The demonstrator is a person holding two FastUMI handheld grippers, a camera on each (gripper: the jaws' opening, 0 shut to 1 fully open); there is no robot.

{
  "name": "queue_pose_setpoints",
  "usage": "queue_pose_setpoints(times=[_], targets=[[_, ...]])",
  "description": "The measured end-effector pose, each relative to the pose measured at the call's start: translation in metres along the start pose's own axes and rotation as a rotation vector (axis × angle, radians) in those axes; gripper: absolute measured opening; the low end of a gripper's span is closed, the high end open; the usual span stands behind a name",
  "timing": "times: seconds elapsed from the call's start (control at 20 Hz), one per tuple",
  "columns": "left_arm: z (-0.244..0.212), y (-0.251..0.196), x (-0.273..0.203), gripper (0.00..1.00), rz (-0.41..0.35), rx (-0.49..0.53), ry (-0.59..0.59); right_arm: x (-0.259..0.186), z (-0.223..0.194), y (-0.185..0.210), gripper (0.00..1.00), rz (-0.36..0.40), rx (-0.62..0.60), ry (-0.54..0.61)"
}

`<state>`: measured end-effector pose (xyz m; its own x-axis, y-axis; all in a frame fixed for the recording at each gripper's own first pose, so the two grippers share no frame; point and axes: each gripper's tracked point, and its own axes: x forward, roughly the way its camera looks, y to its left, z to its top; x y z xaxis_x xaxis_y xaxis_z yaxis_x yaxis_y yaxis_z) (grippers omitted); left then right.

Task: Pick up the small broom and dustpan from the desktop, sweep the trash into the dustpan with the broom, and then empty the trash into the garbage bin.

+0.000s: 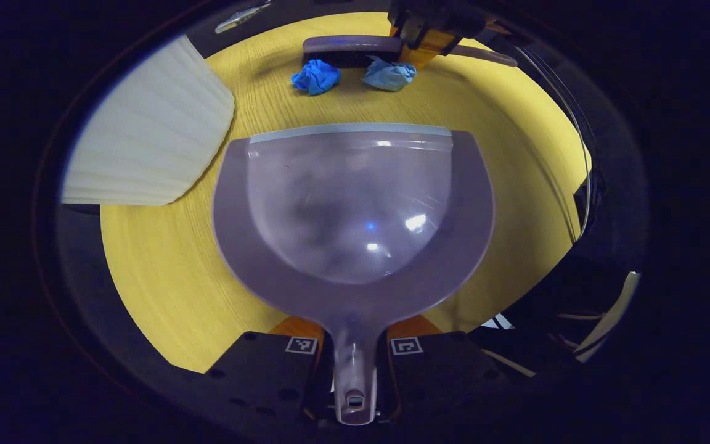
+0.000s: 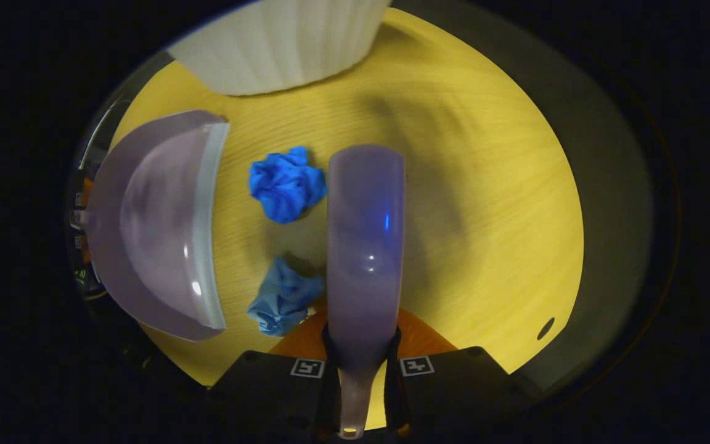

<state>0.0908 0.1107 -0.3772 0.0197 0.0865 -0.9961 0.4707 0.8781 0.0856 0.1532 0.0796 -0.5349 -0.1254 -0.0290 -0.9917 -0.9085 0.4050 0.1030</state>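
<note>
Your left hand-held gripper (image 1: 355,361) clamps the translucent lilac plastic dustpan (image 1: 355,216), your right hand-held gripper (image 2: 362,370) the lilac broom (image 2: 365,246); sweep hard and the crumpled blue paper balls (image 2: 286,183) could skid past the pan's lip toward the worktop (image 2: 484,203) edge.

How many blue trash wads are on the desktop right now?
2. Both lie between the dustpan lip and the broom: a brighter wad near the broom's far end, a paler wad against its near side. More could hide behind the broom head.
</note>
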Motion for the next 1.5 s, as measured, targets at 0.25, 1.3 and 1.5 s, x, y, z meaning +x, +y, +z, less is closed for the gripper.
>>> queue_pose_setpoints(times=[0.25, 1.3, 1.5], targets=[[-0.006, 0.0, 0.001, 0.27, 0.006, 0.043, 0.01, -0.001, -0.01, 0.041, 0.3, 0.147, -0.124, 0.021], [0.03, -0.008, -0.079, 0.27, 0.059, -0.037, -0.516, -0.227, -0.068, -0.03, 0.29, 0.322, 0.566, -0.97], [0.049, 0.001, -0.148, 0.27, 0.151, -0.085, -0.707, -0.299, -0.127, -0.046, 0.29, 0.146, 0.733, -1.254]])
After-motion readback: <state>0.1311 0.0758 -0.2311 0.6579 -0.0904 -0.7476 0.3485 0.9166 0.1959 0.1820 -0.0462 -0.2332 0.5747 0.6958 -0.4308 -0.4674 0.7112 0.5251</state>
